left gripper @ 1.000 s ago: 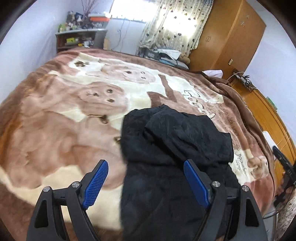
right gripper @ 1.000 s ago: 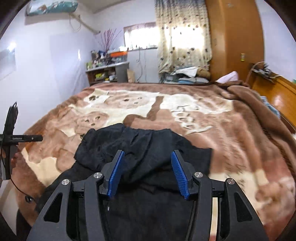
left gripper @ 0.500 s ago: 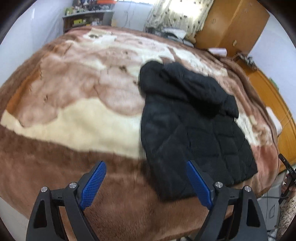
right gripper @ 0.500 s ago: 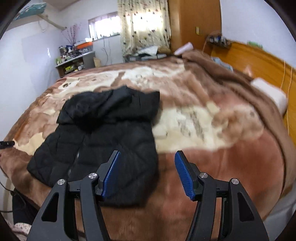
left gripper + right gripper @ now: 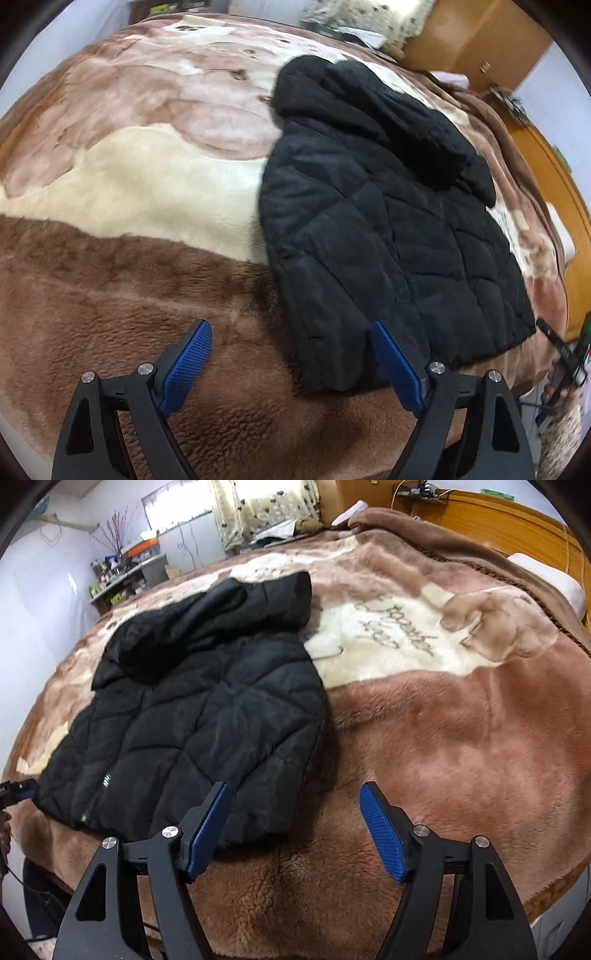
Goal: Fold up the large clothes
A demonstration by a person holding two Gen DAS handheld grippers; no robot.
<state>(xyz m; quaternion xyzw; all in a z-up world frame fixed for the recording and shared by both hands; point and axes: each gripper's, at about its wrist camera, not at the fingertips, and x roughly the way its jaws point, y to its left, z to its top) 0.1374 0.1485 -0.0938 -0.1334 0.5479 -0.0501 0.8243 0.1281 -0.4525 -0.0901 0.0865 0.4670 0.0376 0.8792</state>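
Left tool (image 5: 291,363): black frame, blue textured pads (image 5: 188,360), jaws wide apart, nothing between them. It hangs above the near brown band of the plush brown-and-cream animal-print blanket (image 5: 122,192) that covers the bed. The right pad sits over the near corner of the black quilted hooded puffer jacket (image 5: 388,236); cannot tell if it touches the fabric. The rest of the jacket runs ahead and to the right of this tool.

Right tool (image 5: 295,830): same build, jaws also wide apart, empty. Blanket (image 5: 443,720) pile directly under the gap. The left pad overlaps the jacket (image 5: 207,716) hem; the jacket body extends ahead and to the left of this tool.

Jacket state: lying flat on the blanket, front up, centre zip line visible, diamond quilting. Hem is nearest the tools, hood (image 5: 236,624) at the far end, bunched and folded over. Sleeves don't show as separate shapes; cannot tell how they lie.

Further out, right wrist view: cream patch with script lettering and a dog figure ahead-right of the tool, wooden headboard (image 5: 517,528) and a white pillow (image 5: 546,579) far right, patterned curtain (image 5: 266,502) and a cluttered shelf (image 5: 125,576) at the far wall. Left wrist view: wooden wardrobe (image 5: 476,40) far ahead-right.
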